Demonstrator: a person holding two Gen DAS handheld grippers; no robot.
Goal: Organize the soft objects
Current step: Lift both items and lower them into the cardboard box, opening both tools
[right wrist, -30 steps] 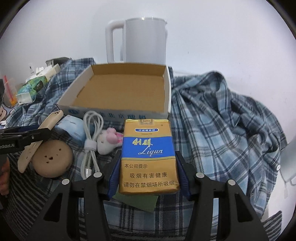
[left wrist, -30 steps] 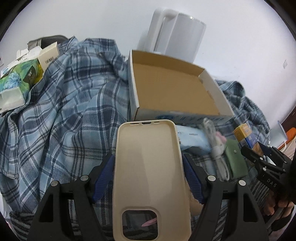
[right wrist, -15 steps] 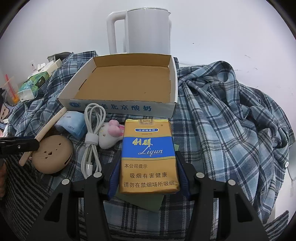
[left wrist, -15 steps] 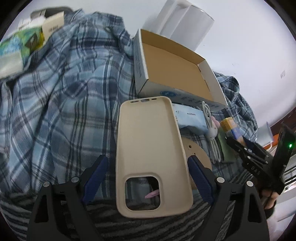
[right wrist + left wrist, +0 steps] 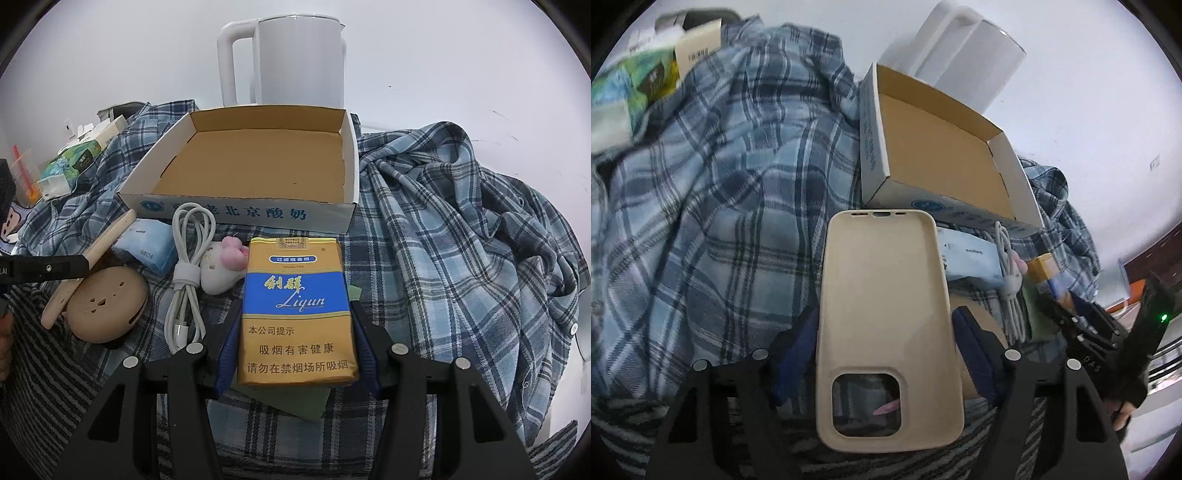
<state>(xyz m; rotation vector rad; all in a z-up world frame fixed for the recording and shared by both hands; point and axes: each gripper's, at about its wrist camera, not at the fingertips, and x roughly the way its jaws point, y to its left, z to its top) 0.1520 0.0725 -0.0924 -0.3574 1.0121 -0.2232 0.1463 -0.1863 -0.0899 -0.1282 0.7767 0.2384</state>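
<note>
My left gripper [image 5: 884,350] is shut on a beige soft phone case [image 5: 886,317], held above the plaid cloth in front of the open cardboard box [image 5: 945,155]. My right gripper [image 5: 295,343] is shut on a yellow and blue cigarette pack [image 5: 297,306], held just in front of the same box [image 5: 258,166]. Between them on the cloth lie a white coiled cable [image 5: 188,273], a small plush toy [image 5: 225,269], a light blue tissue pack [image 5: 151,247] and a round beige pouch [image 5: 107,306]. A green flat pouch [image 5: 291,400] lies under the cigarette pack.
A white kettle [image 5: 284,62] stands behind the box against the wall. A rumpled blue plaid shirt [image 5: 461,229] covers the surface. A green tissue box [image 5: 70,162] and small cartons sit at the far left. Striped fabric [image 5: 37,369] lies at the near left.
The left gripper has swung with the phone case, so the box now sits more to its right. The right gripper with the cigarette pack has lifted slightly and looks more down on the box.
</note>
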